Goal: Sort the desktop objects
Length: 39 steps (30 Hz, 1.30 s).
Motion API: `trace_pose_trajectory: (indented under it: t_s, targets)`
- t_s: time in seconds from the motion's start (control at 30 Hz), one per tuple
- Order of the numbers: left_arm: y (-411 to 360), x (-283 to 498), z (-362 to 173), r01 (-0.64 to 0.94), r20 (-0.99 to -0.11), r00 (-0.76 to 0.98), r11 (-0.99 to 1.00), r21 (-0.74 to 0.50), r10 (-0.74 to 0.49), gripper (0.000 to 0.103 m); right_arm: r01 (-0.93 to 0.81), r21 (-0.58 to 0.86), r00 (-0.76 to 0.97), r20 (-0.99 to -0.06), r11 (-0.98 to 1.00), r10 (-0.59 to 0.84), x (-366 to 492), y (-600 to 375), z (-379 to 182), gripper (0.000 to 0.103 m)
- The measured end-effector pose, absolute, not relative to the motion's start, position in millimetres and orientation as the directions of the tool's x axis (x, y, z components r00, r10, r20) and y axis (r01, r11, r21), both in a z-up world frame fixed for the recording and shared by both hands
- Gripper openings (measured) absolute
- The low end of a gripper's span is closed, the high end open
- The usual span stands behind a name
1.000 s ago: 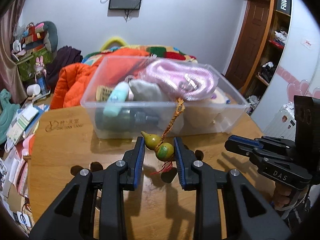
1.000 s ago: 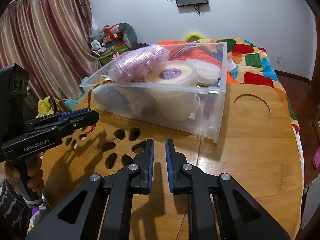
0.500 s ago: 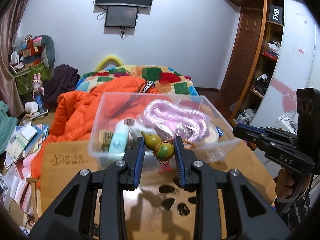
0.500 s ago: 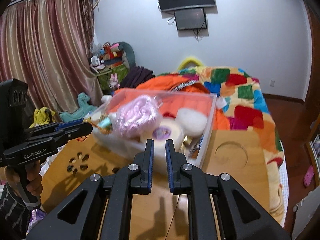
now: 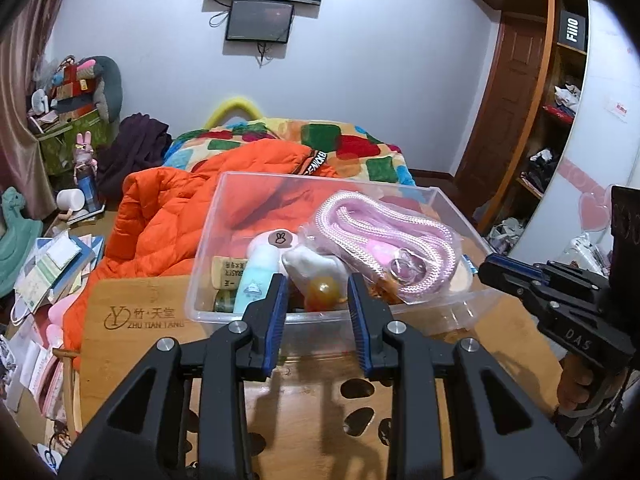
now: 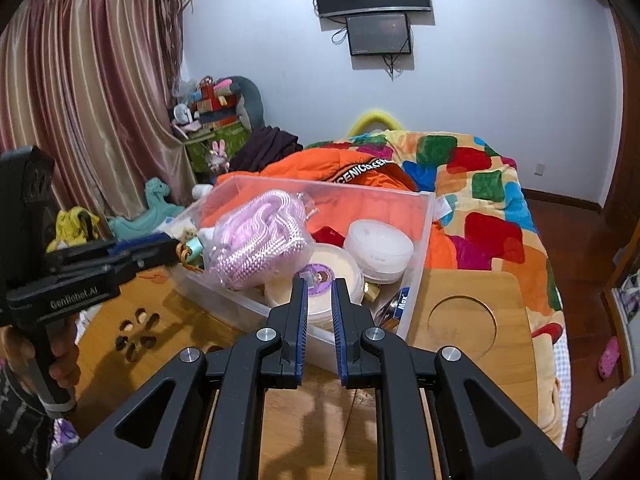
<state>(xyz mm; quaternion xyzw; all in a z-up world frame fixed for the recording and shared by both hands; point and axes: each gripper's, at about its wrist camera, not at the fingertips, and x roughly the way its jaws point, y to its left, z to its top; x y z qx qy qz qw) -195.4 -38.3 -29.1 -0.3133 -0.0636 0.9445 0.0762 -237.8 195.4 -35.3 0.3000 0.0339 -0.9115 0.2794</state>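
Observation:
A clear plastic bin [image 5: 456, 204] stands on the wooden table [image 5: 132, 296] and holds a pink rope coil in a bag [image 5: 384, 236], a light blue bottle [image 5: 254, 280] and other items. The small gourd charm [image 5: 323, 290] lies inside the bin between my left gripper's [image 5: 316, 300] blue pads, which stand apart and open above the bin's near wall. My right gripper [image 6: 319, 300] is empty, its jaws a narrow gap apart, held over the near edge of the bin [image 6: 424, 240], close to a round cream tin [image 6: 332, 276]. The pink rope [image 6: 260, 240] shows there too.
An orange jacket [image 5: 160, 216] and a patchwork quilt [image 6: 480, 200] lie on the bed behind the table. The table has paw-shaped cutouts [image 5: 360, 392] and a round recess [image 6: 460, 320]. Books and clutter [image 5: 52, 264] lie on the floor at left. A wardrobe [image 5: 560, 120] stands at right.
My left gripper rose over the bin with the gourd charm, then opened; the charm now lies in the bin. My right gripper also rose toward the bin and parted slightly.

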Motion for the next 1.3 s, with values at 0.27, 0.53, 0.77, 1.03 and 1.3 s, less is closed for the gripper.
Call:
trace_pose_trajectory:
  t_s: [0.27,0.53,0.77,1.03,1.3]
  targets:
    - [-34.7,-176.6,-18.6,-0.097,-0.547,-0.824,-0.987,-0.126,0.15,0.055,0.518,0.106,-0.677,-0.555,-0.849,-0.483,-228.7,197.8,-30.1,0.019]
    - [-41.2,-153.1,-10.8,-0.067,-0.516,-0.846,-0.987,-0.144,0.133,0.073,0.483,0.121,-0.697,-0.546,-0.867,-0.464,-211.9,205.2,-22.9,0.035]
    - [-63.3,-123.1,6.8,-0.009,-0.469,-0.879,-0.986,-0.166,0.087,0.081,0.442,0.1,-0.762,-0.483,-0.892,-0.432,-182.9,212.3,-3.6,0.067]
    - [-57.0,-84.2,7.9,0.0,-0.451,-0.889,-0.988,-0.157,0.072,0.088,0.427,0.086,-0.762,-0.501,-0.9,-0.409,-158.8,206.7,-6.0,0.068]
    - [-34.4,-57.0,0.6,-0.018,-0.443,-0.893,-0.991,-0.134,0.076,0.092,0.422,0.041,-0.785,-0.483,-0.906,-0.388,-124.3,206.6,-4.8,0.084]
